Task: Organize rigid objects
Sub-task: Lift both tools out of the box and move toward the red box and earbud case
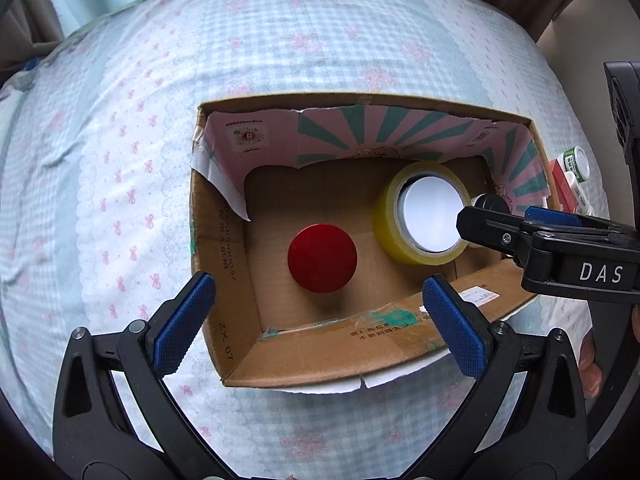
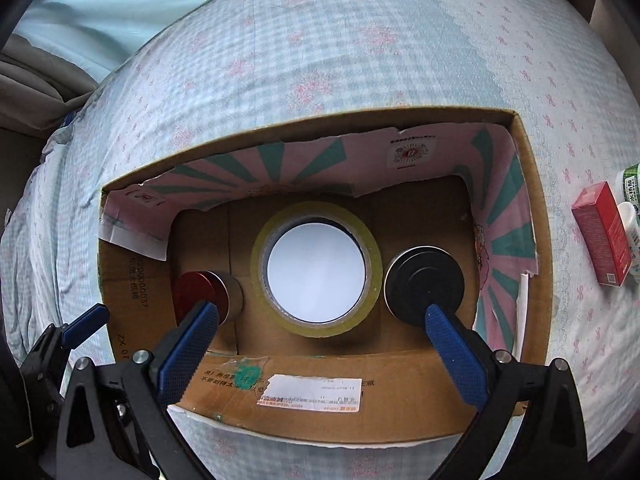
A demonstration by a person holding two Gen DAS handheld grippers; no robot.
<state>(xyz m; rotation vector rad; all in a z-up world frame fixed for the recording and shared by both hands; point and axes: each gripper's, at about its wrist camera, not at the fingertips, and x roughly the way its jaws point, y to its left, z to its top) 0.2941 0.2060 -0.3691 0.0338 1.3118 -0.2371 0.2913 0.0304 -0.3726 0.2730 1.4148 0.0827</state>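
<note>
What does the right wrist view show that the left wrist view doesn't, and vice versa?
Right wrist only: the black-lidded tin in full, the shipping label on the box's near wall.
Left wrist only: the red lid seen straight from above.
Both: cardboard box, yellow tape roll, red carton outside the box on the bedsheet, both grippers open and empty.

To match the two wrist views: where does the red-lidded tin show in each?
Left wrist view: the red-lidded tin stands near the centre of the picture, on the cardboard box floor, left of the yellow tape roll.
Right wrist view: the tin sits lower left, partly behind a blue finger.
Shared landmark: the tape roll, just right of the tin in both.
</note>
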